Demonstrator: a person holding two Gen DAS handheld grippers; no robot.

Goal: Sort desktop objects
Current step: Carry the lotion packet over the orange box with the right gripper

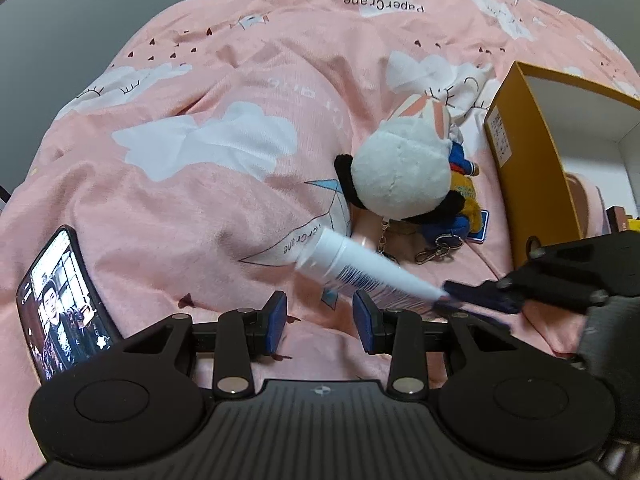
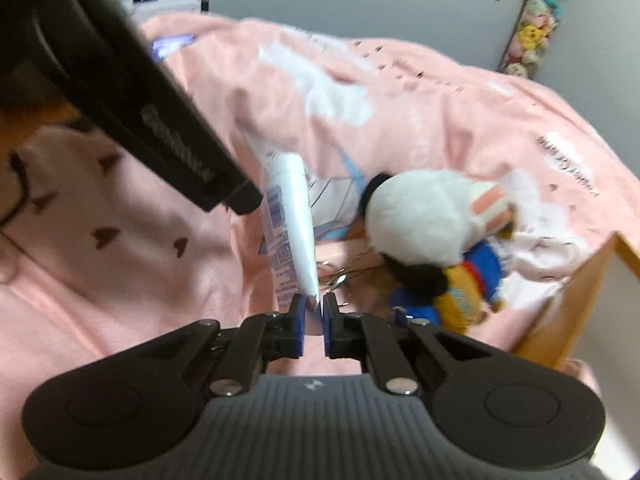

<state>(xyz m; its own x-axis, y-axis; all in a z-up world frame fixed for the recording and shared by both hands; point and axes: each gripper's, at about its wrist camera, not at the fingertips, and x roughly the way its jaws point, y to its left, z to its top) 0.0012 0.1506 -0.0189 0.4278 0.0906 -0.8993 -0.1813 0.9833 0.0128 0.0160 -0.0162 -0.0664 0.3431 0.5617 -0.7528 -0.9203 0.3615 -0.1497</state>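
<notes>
Tube: a white tube (image 1: 360, 268) with blue print lay slanted over the pink quilt (image 1: 180, 200) near its middle, cap end up-left, flat crimped end pinched.
Right gripper (image 2: 314, 308): jaws closed on the tube's crimped end, pads pressing it.
Left gripper (image 1: 320, 320): jaws part open, holding nothing, just beside the tube.
Plush (image 1: 404, 168): white with black ears, beside the tube, resting on a blue-and-yellow toy (image 1: 466, 200).
Box (image 1: 532, 172): yellow, open, at the quilt's right edge.
Phone (image 1: 60, 308): screen lit, at the left edge.
</notes>
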